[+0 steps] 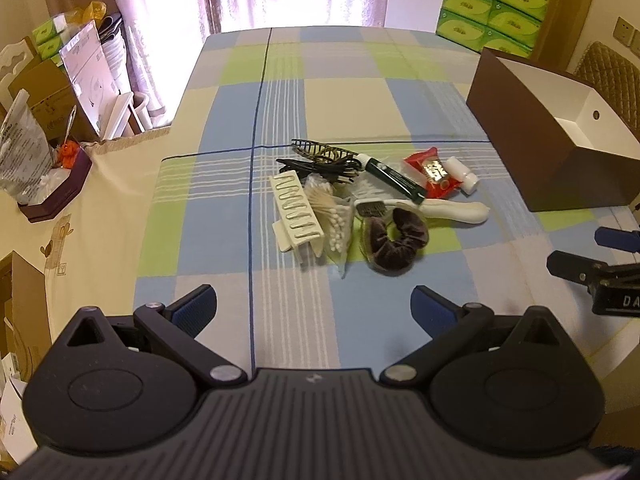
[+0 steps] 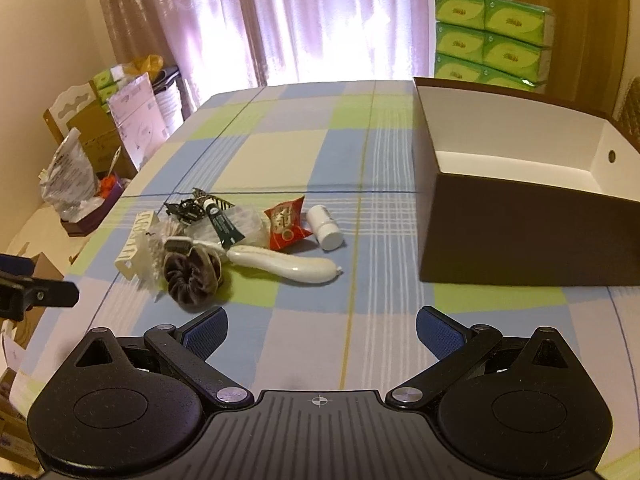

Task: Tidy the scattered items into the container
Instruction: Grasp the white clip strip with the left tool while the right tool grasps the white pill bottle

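Both tongs, left (image 1: 314,307) and right (image 2: 322,330), stand apart, empty, near the item pile (image 1: 360,204); box (image 2: 520,216) far right.

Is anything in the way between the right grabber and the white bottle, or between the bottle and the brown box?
Nothing visible is. The right gripper is open above bare tablecloth, with the white bottle ahead at the pile's right edge. Only bare cloth lies between the bottle and the brown box, whose top is open.

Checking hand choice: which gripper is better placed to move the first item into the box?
Probably right gripper: open, nearer the brown cardboard box and small white plastic bottle.
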`<state>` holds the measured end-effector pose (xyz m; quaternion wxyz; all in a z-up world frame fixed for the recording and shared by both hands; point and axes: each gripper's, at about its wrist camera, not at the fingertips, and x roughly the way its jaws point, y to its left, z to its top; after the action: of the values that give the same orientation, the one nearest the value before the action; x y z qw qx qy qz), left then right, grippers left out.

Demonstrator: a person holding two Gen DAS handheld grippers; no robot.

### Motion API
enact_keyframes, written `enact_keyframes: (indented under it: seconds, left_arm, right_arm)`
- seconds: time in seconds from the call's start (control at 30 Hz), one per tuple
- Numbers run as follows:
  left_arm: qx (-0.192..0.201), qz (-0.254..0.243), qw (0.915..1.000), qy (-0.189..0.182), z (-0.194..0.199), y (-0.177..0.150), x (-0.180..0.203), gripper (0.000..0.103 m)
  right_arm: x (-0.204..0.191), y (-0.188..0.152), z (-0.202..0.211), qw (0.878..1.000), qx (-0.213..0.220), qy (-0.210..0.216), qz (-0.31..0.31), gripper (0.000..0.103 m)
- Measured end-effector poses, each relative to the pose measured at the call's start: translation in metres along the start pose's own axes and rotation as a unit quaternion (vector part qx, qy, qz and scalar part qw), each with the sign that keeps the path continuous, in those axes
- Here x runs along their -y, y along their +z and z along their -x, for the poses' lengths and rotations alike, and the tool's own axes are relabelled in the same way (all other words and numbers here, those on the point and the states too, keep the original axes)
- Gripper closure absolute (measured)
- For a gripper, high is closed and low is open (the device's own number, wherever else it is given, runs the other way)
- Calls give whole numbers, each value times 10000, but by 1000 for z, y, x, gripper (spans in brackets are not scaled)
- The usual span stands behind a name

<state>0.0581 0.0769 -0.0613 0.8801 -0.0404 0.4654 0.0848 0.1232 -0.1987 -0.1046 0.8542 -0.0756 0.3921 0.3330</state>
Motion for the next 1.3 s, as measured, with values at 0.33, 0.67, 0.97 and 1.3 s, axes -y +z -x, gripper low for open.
enact_keyframes:
  seconds: [0.33, 0.67, 0.97, 1.3]
  left_arm:
    - [14, 83, 9997, 208, -25, 18, -14, 7]
    - [5, 77, 9997, 245, -56, 40, -19, 22]
    - [-138, 25, 9998, 114, -81, 49, -19, 39]
    - [-443, 59, 9989, -127, -115, 57, -23, 72]
  right_arm:
    - [-3, 19, -39, 9998, -44, -24, 195, 0]
    - [-12, 44, -71, 9991, 159, -36, 389, 21]
    - [-11, 49, -85, 9991, 214, 22, 375, 21]
    - [-8, 55, -96, 9989, 182, 32, 427, 22]
